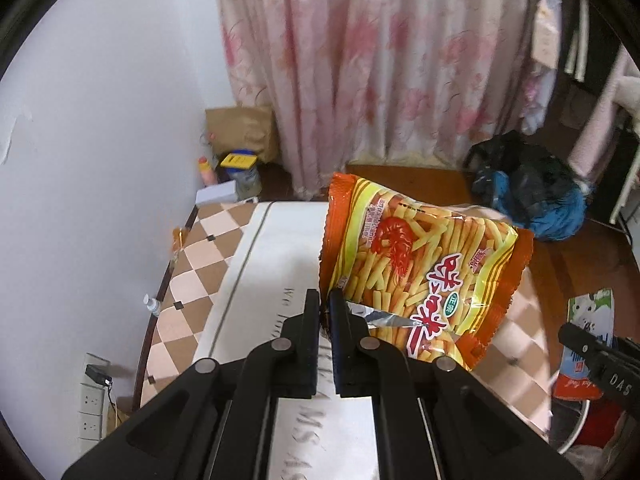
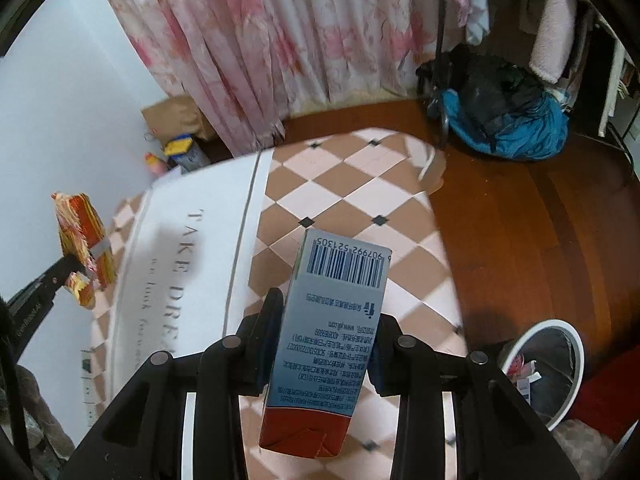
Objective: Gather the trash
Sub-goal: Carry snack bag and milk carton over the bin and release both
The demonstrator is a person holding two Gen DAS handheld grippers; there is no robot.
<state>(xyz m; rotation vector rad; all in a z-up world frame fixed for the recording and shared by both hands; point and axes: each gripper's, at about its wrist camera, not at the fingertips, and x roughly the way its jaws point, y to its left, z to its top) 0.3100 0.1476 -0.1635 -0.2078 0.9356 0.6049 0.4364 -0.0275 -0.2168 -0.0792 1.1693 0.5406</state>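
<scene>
My left gripper (image 1: 325,300) is shut on the torn edge of an orange snack bag (image 1: 424,264) printed with a shrimp and fries, held up above the bed. The bag also shows at the left of the right wrist view (image 2: 82,248). My right gripper (image 2: 326,312) is shut on a blue-grey drink carton (image 2: 332,320) with a barcode and a red end, held above the checkered bed cover. The carton and right gripper show at the right edge of the left wrist view (image 1: 588,328). A white-rimmed trash bin (image 2: 516,344) with scraps inside stands on the floor at lower right.
The bed has a checkered cover (image 2: 352,184) and a white printed runner (image 2: 192,240). A paper bag (image 1: 240,128) and bottles stand in the corner by the floral curtain (image 1: 380,60). A blue and black bundle (image 2: 500,116) lies on the wood floor. Wall sockets (image 1: 92,404) sit at lower left.
</scene>
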